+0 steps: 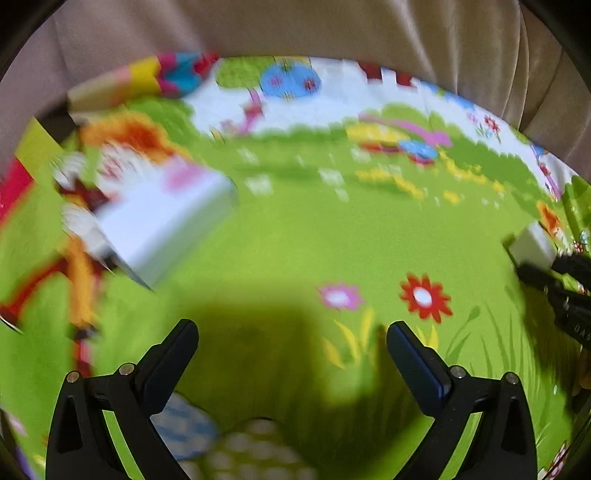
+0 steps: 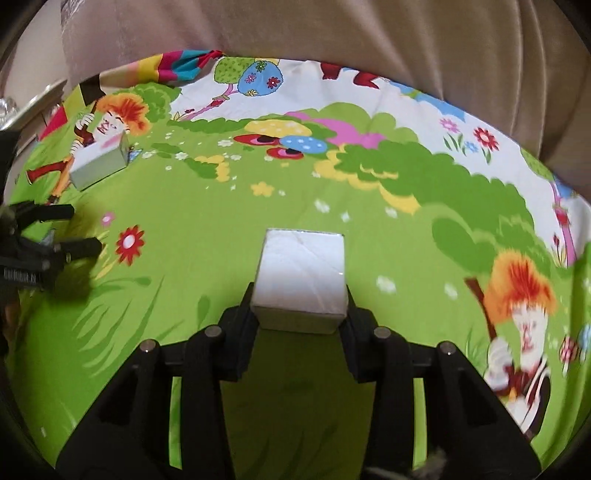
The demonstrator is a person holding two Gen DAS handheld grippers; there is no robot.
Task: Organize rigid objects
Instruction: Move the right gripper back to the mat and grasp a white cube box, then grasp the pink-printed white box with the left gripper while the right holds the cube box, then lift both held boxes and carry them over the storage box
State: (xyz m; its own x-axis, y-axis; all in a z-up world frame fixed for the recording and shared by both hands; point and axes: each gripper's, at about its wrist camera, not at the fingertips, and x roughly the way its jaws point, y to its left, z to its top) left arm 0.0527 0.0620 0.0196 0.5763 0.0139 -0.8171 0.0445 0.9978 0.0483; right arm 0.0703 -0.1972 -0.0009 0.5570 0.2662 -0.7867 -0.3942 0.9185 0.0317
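Printed cloth sheet [image 2: 295, 206], matt; white box [image 2: 301, 273] glossy, film-wrapped; beige curtain [image 2: 369, 33] cloth.

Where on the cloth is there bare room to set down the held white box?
Bare green cloth lies ahead of the right gripper and its white box, between the red flower and mushrooms. Far left is crowded: second box, left gripper.

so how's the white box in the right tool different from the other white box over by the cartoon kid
The held box is clamped between the right tool's fingers; the far box lies free on the green cloth, nothing touching it. The held box points straight away from the right wrist camera; the far box sits skewed. Both are plain white rectangular boxes.
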